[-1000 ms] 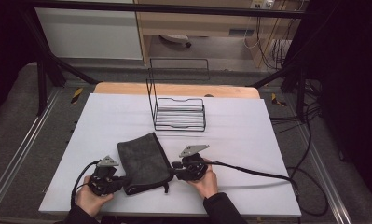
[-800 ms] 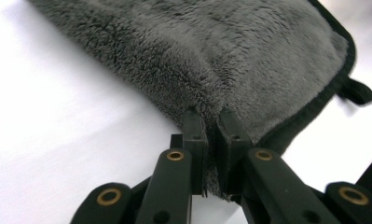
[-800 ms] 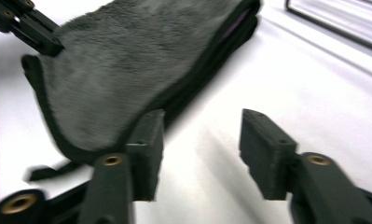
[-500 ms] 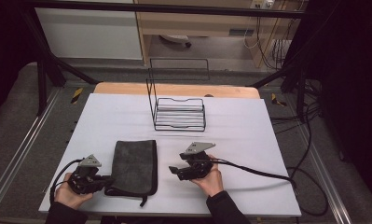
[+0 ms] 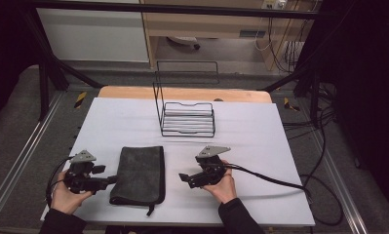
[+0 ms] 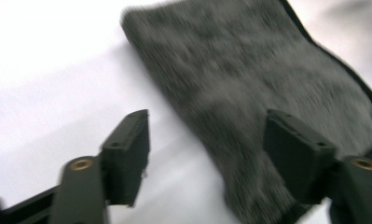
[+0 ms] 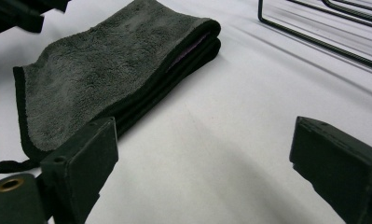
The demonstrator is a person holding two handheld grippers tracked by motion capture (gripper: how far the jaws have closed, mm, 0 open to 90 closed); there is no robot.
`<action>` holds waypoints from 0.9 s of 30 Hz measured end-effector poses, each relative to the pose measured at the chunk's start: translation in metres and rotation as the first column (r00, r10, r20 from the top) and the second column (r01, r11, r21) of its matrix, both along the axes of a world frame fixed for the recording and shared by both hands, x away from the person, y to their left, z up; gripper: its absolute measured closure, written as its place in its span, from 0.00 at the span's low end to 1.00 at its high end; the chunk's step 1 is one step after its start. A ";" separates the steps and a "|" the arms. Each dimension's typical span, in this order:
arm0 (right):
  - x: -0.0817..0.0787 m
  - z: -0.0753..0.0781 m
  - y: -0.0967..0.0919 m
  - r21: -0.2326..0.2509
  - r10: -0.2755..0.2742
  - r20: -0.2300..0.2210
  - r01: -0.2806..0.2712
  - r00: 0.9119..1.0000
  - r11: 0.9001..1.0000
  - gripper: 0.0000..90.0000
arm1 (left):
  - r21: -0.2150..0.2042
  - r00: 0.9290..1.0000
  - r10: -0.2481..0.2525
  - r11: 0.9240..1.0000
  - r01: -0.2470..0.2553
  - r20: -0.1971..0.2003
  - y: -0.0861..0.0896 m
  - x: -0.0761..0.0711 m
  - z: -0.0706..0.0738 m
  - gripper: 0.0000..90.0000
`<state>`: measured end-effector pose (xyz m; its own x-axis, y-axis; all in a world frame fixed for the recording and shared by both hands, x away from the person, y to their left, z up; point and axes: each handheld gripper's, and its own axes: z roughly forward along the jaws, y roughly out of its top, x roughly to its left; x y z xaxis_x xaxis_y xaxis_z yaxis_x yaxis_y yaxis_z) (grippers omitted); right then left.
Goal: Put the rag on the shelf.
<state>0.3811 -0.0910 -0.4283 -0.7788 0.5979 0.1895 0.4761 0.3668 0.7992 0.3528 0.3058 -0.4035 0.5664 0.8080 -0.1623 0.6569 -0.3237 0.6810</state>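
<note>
A dark grey towel point(image 5: 139, 173), folded into a long rectangle, lies flat on the white table point(image 5: 260, 141) between my two grippers. My left gripper point(image 5: 110, 180) is just off the towel's left edge. Its jaws have just been opening and stand open point(image 6: 207, 154), with the towel's point(image 6: 267, 79) edge in the gap and no pad pressing on it. My right gripper point(image 5: 183, 178) is a short way to the right of the towel. Its jaws have also just been opening, and bare table shows between them point(image 7: 202, 158). The towel point(image 7: 104, 74) lies ahead and to the left in that view.
A black wire rack point(image 5: 188, 119) with a tall back frame stands at the middle back of the table, and its base wires point(image 7: 323, 28) run ahead of my right gripper. Cables point(image 5: 275, 180) trail right across the table. A wooden strip point(image 5: 182, 93) runs along the far edge.
Both grippers held the skewed towel a second ago and have let go. The towel now lies straight and flat. My left hand has pulled away to the left, and the right has barely moved.
</note>
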 end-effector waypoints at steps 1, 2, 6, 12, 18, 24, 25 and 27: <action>0.000 0.000 0.000 -0.002 0.000 -0.001 0.000 1.000 1.000 0.08 | -0.001 1.000 0.007 1.000 -0.007 0.001 0.000 0.005 0.001 0.28; 0.000 0.000 0.000 -0.005 0.000 -0.001 0.000 1.000 1.000 0.08 | -0.002 1.000 0.018 1.000 -0.018 -0.003 -0.001 0.009 0.001 0.25; 0.000 0.001 -0.001 -0.009 -0.005 -0.002 0.005 1.000 1.000 0.06 | 0.015 0.999 0.038 0.999 -0.038 0.004 -0.004 0.024 0.004 0.20; 0.002 -0.001 0.000 -0.016 -0.005 -0.013 0.005 1.000 1.000 0.04 | 0.027 0.998 0.069 0.997 -0.069 -0.006 -0.008 0.046 0.004 0.14; 0.002 -0.002 0.000 -0.019 -0.005 -0.019 0.004 1.000 1.000 0.03 | 0.022 0.993 0.117 0.993 -0.117 -0.007 -0.010 0.068 -0.005 0.15; 0.002 -0.003 0.001 -0.022 -0.005 -0.028 0.005 1.000 1.000 0.03 | 0.007 0.987 0.157 0.988 -0.157 -0.014 -0.012 0.083 -0.016 0.27; 0.003 -0.003 0.001 -0.024 -0.005 -0.030 0.004 1.000 1.000 0.03 | 0.000 0.988 0.156 0.988 -0.156 -0.019 -0.012 0.084 -0.017 0.31; 0.003 -0.004 0.001 -0.028 -0.002 -0.028 0.001 1.000 1.000 0.03 | -0.009 0.987 0.159 0.987 -0.159 -0.029 -0.013 0.086 -0.021 0.37</action>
